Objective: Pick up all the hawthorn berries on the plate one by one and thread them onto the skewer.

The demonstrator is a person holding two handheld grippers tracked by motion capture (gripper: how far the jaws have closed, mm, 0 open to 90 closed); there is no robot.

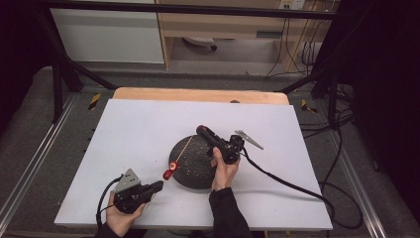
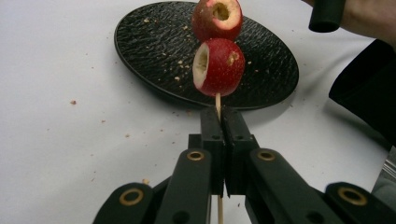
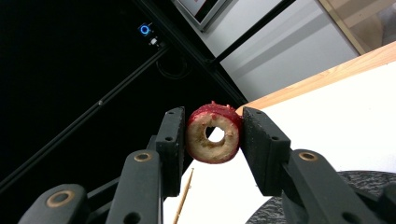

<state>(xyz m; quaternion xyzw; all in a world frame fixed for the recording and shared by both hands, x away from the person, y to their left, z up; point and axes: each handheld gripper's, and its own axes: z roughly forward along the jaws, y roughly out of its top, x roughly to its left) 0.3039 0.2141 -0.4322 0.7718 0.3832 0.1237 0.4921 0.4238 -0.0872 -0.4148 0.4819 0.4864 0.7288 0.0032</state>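
Note:
My left gripper (image 2: 223,114) is shut on the lower end of a thin wooden skewer (image 2: 217,100). Two red cored fruits (image 2: 219,66) are threaded on it, one above the other. In the high view that left gripper (image 1: 159,185) sits at the table's front left, and the skewer (image 1: 185,148) slants up over the black plate (image 1: 198,173). My right gripper (image 3: 214,135) is shut on a third red fruit (image 3: 212,140), with the cored hole facing the camera. The skewer's tip (image 3: 184,198) lies just below it. In the high view the right gripper (image 1: 200,130) hovers over the plate's far edge.
The black textured plate (image 2: 154,42) carries crumbs, and more crumbs dot the white tabletop (image 1: 138,129). The right gripper's cable (image 1: 282,181) trails across the table to the right. A wooden strip (image 1: 198,94) borders the far edge, with black frame bars behind.

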